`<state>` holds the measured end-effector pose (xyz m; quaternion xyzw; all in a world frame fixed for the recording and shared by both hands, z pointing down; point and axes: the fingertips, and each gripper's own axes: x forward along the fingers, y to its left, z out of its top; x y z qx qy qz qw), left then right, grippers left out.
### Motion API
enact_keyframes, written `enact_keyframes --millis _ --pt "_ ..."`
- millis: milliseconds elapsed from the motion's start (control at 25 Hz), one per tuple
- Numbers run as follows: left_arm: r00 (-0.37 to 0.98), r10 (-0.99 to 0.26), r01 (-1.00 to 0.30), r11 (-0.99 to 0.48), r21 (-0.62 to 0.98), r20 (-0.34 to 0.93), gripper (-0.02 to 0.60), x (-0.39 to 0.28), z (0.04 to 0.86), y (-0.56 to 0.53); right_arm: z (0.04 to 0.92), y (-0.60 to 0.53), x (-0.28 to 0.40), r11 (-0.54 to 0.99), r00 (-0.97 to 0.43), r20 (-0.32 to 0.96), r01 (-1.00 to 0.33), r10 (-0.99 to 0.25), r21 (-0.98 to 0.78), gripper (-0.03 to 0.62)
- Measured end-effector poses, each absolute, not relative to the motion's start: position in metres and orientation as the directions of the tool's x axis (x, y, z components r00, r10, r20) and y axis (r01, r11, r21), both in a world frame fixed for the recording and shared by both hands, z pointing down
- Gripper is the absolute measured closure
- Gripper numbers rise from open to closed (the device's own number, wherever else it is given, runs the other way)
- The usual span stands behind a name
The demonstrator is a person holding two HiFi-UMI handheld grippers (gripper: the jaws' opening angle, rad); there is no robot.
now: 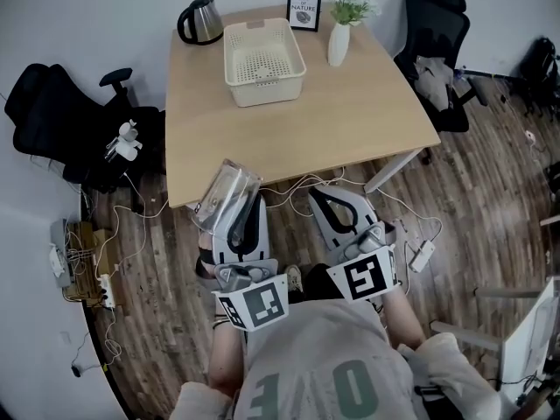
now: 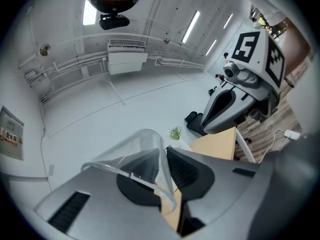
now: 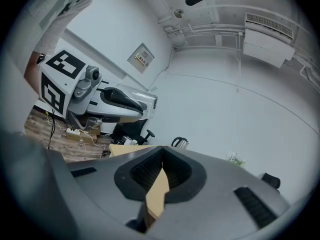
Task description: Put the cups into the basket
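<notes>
"Two pairs of jaws to report. Left gripper first?"
"Narrow, pinched on the wall of a clear plastic cup. Left jaw seen through the plastic, right jaw outside it. Cup tilted well over rather than upright."
"Right gripper?"
"Shut tip to tip, holding nothing. Only a sliver of the tan surface visible below the tips."
"Whereabouts of the cup from the head view?"
"Held out at the near edge of the surface, toward its left corner, well apart from the basket. Right gripper just beside the left one, also short of that edge."
"And the basket?"
"Cream, perforated, standing toward the far end. Kettle to its left, framed picture and white vase of flowers to its right."
"Further out?"
"Black office chairs on either side. Wood floor below, with cables and a power strip strewn near the grippers."
</notes>
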<state>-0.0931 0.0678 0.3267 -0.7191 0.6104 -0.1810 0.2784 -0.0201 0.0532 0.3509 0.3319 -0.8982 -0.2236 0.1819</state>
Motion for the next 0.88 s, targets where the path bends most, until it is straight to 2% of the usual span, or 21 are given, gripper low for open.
enact_keyframes --millis 400,880 --pt "0.164 -0.986 -0.784 -0.118 -0.610 -0.019 0.535 -0.108 0.347 0.010 0.357 -0.015 -0.039 0.704 -0.735 0.192 -0.488 -0.650 0.516 0.595" --pt "0.117 -0.993 -0.779 -0.075 -0.622 -0.027 0.535 -0.119 0.339 -0.118 0.343 -0.150 -0.054 0.714 -0.770 0.159 -0.465 -0.618 0.523 0.595"
